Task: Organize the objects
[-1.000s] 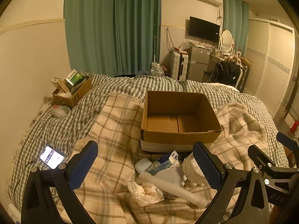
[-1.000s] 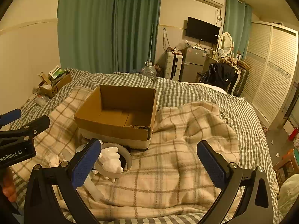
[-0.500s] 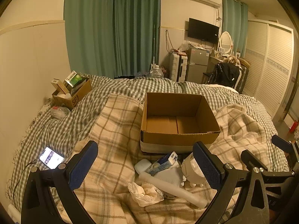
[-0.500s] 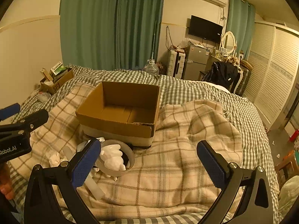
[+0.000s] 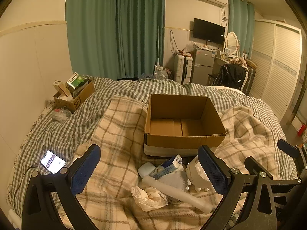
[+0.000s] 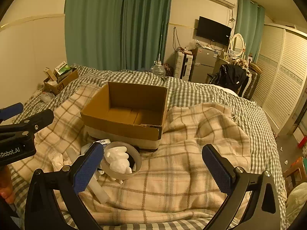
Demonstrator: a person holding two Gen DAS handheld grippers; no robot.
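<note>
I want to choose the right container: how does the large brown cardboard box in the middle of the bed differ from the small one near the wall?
The large brown cardboard box is empty; the small cardboard box is stuffed with packages. The large one sits on the plaid blanket, the small one on the checked bedspread. Both are open-topped.

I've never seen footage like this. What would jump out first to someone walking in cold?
Probably the open, empty cardboard box sitting mid-bed on the plaid blanket. Just in front of it lies a small heap of clutter: a tissue pack, a white tube and a tape roll with white figurines inside. Framing it all, both grippers, left and right, hang open with blue-padded fingers, holding nothing.
</note>
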